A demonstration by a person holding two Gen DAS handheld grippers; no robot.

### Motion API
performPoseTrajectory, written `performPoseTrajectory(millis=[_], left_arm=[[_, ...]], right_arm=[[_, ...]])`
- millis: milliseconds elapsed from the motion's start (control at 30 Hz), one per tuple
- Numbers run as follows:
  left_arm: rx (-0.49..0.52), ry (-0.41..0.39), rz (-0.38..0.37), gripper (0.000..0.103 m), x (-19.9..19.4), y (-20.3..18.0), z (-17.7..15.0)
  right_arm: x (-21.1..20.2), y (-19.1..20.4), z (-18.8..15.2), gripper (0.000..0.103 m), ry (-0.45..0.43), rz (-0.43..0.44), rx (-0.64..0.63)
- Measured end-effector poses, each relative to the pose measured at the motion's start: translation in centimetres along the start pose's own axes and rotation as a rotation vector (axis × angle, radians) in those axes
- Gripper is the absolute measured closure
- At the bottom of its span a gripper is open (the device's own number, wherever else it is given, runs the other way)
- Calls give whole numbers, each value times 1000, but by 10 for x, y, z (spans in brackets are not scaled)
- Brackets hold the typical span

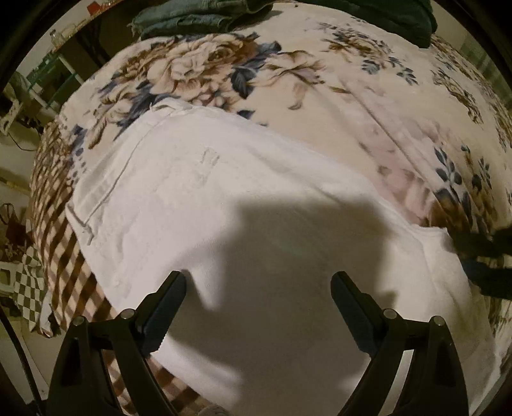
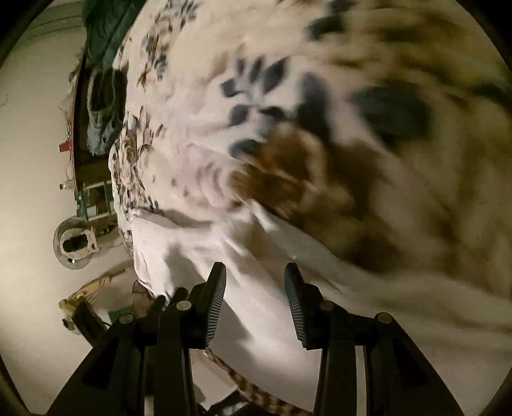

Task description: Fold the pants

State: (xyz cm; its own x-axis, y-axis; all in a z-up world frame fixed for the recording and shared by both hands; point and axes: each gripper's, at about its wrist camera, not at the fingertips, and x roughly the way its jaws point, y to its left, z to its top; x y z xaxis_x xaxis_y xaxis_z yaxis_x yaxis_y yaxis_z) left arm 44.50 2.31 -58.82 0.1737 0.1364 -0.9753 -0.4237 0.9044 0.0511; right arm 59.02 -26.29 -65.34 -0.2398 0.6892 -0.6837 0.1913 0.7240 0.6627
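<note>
Floral blanket [image 1: 320, 80] covers the bed; white pants [image 1: 224, 198] lie flat on its near edge. Left gripper [image 1: 258, 276] points steeply down over pants, jaws wide apart, empty. Right gripper [image 2: 255, 268] angled down at pants' edge, jaws part-open, nothing between; view blurred. Folded jeans [image 1: 185, 16] at far side.

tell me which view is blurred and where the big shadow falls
Right wrist view: heavy motion smear across the floral blanket, worst toward the right; the right gripper itself stays sharp. Left wrist view: mostly crisp, with a large dark shadow cast on the white pants just ahead of the left gripper; fisheye bulge in both.
</note>
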Motion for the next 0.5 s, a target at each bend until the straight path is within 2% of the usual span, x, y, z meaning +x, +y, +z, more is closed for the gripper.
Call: performPoseTrajectory(millis=[100,133,233,267,300,400,467,500], left_arm=[[5,23,-9,11,6,0,3],[12,31,-17,11,8,0,4],[50,32,-23,11,11,1,5],[59,33,-20,11,13,1,5],[63,36,-19,11,15,2,4],[71,53,-32,11,18,5,4],[71,49,-39,11,17,8,4],[71,49,-40,11,16,9,6]], right_arm=[[27,4,18,64,64,3,31],[31,5,21,90,61,-20,36],[9,11,25,92,-27,-55,31],[2,11,27,92,-59,-81,16],[5,10,29,92,-48,-84,14],[21,5,32,89,50,-132,12],[8,7,34,75,42,-141,3],[-2,9,31,64,21,-143,-12]])
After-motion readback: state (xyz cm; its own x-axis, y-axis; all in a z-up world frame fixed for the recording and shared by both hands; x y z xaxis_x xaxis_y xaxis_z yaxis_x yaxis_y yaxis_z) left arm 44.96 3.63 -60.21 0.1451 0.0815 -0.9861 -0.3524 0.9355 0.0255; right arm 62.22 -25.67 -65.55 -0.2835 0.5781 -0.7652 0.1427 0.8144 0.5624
